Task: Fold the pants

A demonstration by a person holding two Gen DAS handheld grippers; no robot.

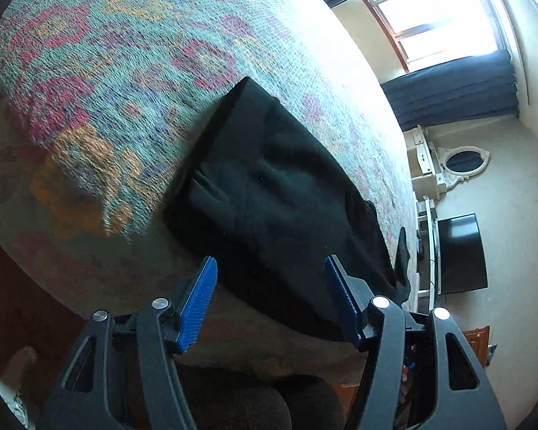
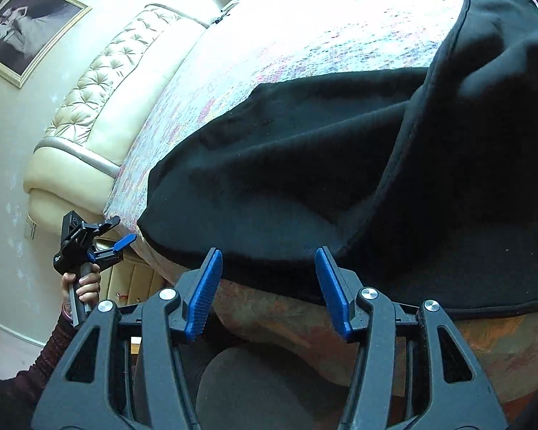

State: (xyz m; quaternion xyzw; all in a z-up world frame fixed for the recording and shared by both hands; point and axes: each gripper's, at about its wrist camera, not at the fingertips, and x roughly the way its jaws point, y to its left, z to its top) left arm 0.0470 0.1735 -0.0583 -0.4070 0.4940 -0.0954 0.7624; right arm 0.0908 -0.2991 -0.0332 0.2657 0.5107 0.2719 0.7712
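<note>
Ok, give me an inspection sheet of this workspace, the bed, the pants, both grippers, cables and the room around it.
Surface: bed with a floral knitted bedspread, teal, pink and orange.
Job's things: black pants lying on the bedspread near the bed's edge, partly folded, one layer lapped over another in the right wrist view.
Clutter: nothing seen on the bedspread besides the pants.
Grippers: left gripper open, holding nothing, short of the pants' near edge; right gripper open, holding nothing, at the pants' overhanging edge.
Cables: thin cords by the TV; details too small to tell.
Surroundings: window with dark curtains, oval mirror, tufted headboard, framed picture.
</note>
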